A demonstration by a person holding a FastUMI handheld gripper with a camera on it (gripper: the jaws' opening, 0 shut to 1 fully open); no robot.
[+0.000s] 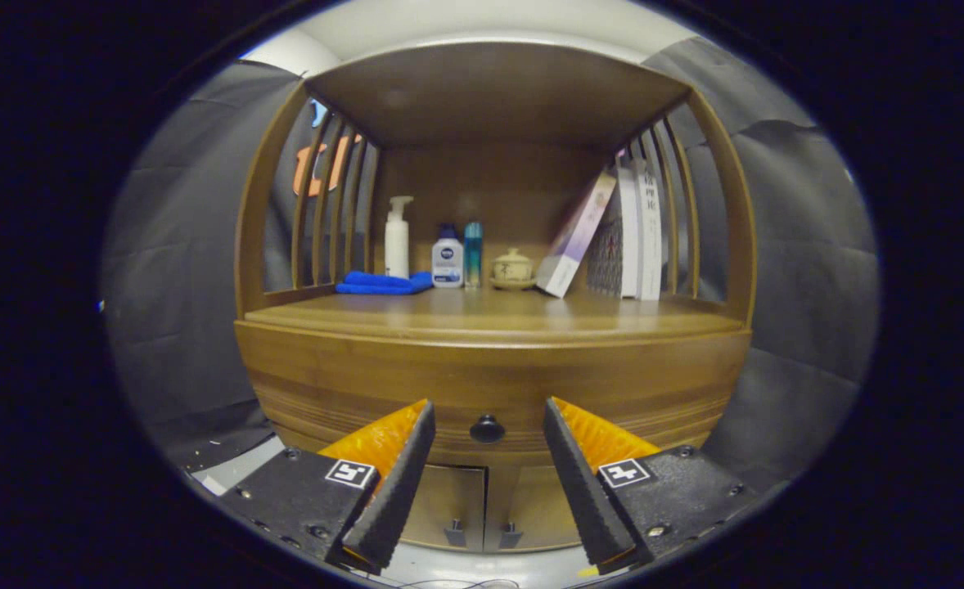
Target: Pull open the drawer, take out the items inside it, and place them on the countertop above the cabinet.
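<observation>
Glossy wooden drawer (pixel 490 401), round knob (pixel 487 428) between parted claw (pixel 488 417) fingers.

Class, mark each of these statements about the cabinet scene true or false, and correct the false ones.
1. The drawer is shut. True.
2. The gripper is clamped on the knob. False: its fingers are open, the knob between them, untouched.
3. A blue cloth lies beside the pump bottle. True.
4. The books lie flat on the countertop. False: they stand or lean.
</observation>
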